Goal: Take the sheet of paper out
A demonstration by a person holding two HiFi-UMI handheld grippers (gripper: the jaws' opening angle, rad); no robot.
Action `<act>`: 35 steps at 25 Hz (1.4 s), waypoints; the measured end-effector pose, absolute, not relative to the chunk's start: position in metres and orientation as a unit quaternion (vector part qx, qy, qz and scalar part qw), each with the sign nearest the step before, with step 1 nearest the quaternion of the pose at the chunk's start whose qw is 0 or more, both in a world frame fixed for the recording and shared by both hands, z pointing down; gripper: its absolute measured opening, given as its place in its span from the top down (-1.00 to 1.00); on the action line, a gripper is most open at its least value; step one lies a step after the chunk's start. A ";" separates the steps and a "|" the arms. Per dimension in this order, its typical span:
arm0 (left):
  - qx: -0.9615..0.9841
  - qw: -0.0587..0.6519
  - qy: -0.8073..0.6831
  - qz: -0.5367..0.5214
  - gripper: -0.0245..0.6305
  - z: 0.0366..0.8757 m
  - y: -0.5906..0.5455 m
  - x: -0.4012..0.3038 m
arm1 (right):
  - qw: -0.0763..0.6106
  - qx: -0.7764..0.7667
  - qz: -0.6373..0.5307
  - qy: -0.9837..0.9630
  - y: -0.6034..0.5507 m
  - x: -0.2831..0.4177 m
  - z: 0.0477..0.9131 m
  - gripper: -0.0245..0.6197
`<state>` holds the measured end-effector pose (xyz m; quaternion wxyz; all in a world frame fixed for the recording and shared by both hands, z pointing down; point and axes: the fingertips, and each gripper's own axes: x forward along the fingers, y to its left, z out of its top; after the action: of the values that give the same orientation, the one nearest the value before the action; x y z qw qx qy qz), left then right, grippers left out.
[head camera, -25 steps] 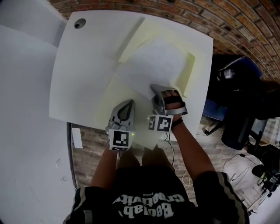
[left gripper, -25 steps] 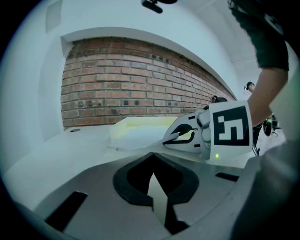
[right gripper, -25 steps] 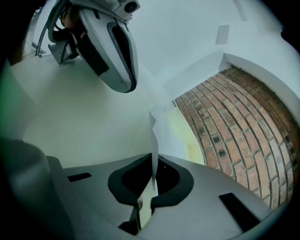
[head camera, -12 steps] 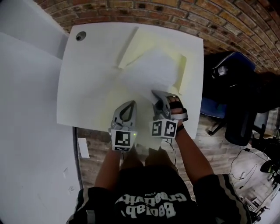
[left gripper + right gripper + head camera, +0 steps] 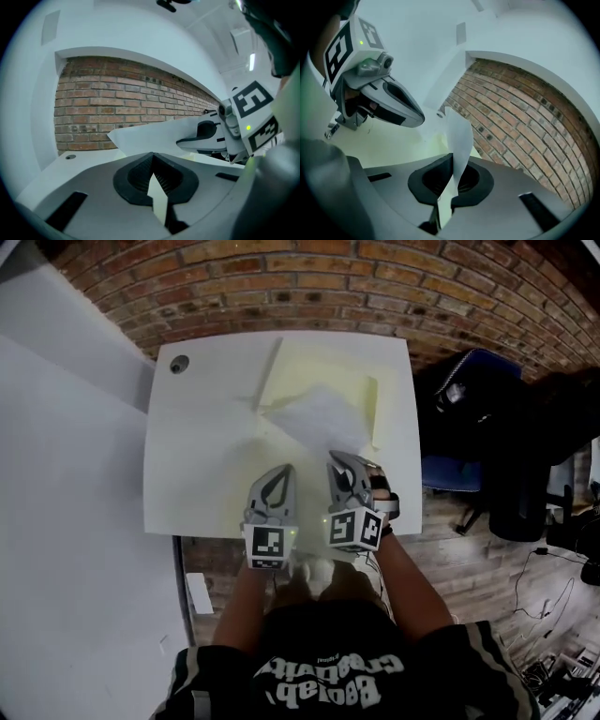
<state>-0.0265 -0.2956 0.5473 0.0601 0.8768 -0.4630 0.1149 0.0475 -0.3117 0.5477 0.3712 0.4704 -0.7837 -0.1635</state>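
Observation:
A white sheet of paper (image 5: 314,418) rises at a slant above the open pale yellow folder (image 5: 361,381) on the white table (image 5: 197,446). My right gripper (image 5: 336,457) is shut on the sheet's near edge. In the right gripper view the sheet (image 5: 459,136) runs up from between the closed jaws (image 5: 451,176). My left gripper (image 5: 284,470) hovers just left of it, shut, with nothing seen in it; its closed tip (image 5: 421,121) shows bare in the right gripper view. The left gripper view shows the lifted sheet (image 5: 154,133) and the right gripper (image 5: 185,140) holding it.
A round cable hole (image 5: 178,364) sits in the table's far left corner. A brick wall (image 5: 375,287) runs behind the table. White panels (image 5: 56,474) stand on the left. A dark chair (image 5: 469,399) and floor cables are on the right.
Both grippers have risen off the table. The right one has rolled more upright and drawn the sheet up from the folder. The head camera has pulled back, so the table looks smaller.

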 end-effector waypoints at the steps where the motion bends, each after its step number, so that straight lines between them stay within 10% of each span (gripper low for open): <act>1: 0.878 0.057 -0.461 0.113 0.93 0.541 -0.296 -0.027 | 0.364 0.481 -0.155 -0.783 -0.311 0.048 0.541 0.94; 35: 0.866 -0.047 -0.494 0.065 0.93 0.344 -0.261 -0.028 | 0.148 0.612 -0.066 -0.774 -0.253 0.112 0.358 0.94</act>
<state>-0.0284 -0.2606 0.3436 -0.0469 0.8658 -0.4940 0.0645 0.1115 -0.2533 0.3584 0.1479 0.6118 -0.7743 -0.0663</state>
